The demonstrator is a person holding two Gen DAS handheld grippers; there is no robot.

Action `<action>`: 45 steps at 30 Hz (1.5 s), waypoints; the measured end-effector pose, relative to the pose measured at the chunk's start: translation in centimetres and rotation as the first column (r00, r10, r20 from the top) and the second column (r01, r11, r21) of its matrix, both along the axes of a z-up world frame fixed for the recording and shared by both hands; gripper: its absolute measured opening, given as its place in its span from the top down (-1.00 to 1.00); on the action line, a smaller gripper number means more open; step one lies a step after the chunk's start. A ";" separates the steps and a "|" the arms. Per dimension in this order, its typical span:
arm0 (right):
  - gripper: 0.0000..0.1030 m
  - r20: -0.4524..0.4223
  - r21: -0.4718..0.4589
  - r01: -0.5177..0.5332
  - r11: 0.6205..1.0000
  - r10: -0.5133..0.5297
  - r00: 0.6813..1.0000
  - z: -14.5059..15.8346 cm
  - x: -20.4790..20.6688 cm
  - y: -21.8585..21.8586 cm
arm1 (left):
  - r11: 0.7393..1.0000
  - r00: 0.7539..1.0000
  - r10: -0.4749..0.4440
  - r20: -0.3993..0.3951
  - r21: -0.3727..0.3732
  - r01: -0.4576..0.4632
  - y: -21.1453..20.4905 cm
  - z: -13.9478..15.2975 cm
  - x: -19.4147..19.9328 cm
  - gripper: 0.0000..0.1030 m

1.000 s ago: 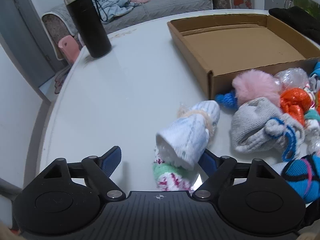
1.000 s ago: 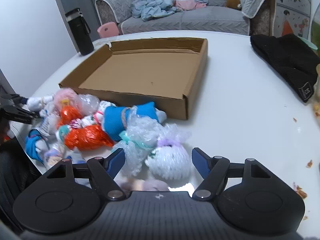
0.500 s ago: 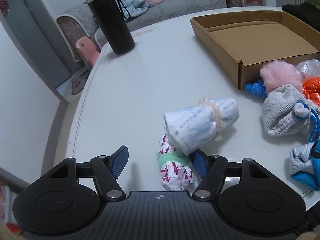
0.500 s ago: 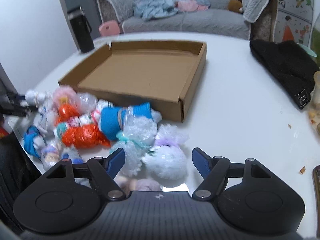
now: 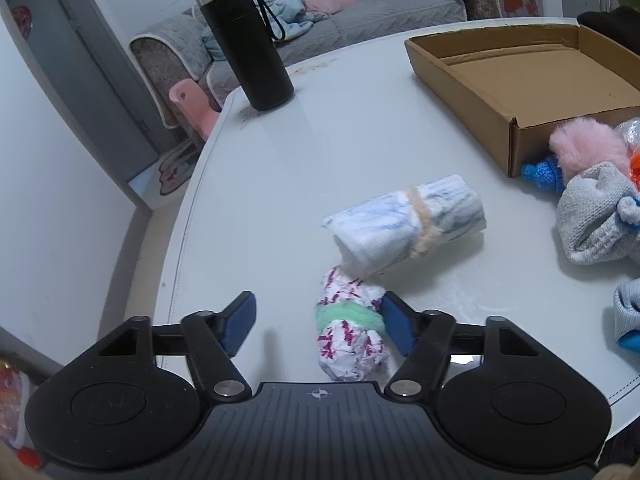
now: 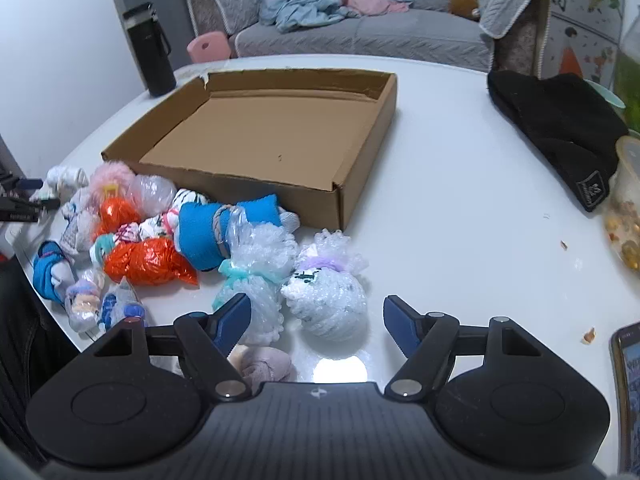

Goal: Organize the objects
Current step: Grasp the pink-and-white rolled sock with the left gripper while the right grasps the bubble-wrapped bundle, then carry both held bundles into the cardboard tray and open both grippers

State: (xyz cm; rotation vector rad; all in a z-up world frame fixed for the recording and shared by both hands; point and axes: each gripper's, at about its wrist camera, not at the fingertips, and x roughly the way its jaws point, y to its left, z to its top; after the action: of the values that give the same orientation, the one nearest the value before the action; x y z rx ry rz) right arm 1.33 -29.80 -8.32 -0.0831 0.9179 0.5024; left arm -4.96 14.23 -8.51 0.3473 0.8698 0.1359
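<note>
Since a second ago the left tool (image 5: pixel 318 322) has slid leftward, jaws narrowing but still spread around the white-and-magenta bundle with a green band (image 5: pixel 352 330), its right pad touching. The right tool (image 6: pixel 318 320) stays spread above the white bubble-wrap ball (image 6: pixel 326 300) on the tabletop (image 5: pixel 280 184).

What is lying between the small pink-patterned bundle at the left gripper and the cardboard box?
The blue-striped rolled bundle lies directly beyond the pink-patterned bundle, touching its far end, on the line toward the cardboard box. Past it, only bare table shows.
</note>
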 end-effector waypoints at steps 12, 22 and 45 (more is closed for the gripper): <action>-0.01 -0.194 0.271 0.151 0.951 -0.099 0.976 -1.6 2.5 -3.5 | 0.999 0.999 -0.048 -0.015 -0.006 0.048 -1.4 -0.1 -1.0 0.33; -0.10 -0.093 0.101 0.113 0.988 -0.104 0.990 -0.8 0.7 -2.1 | 0.998 0.999 -0.038 -0.012 -0.051 0.037 -1.1 0.2 -2.3 0.32; 0.32 -0.085 0.259 0.243 0.935 -0.229 0.970 -0.4 0.9 -7.1 | 0.994 1.000 -0.008 -0.008 -0.110 0.007 -0.5 0.5 -4.5 0.32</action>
State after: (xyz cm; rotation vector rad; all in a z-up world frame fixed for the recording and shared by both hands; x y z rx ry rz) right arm 2.20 -36.91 -8.77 0.2856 0.8907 0.4011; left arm -9.46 13.75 -8.04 0.2486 0.8806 0.0792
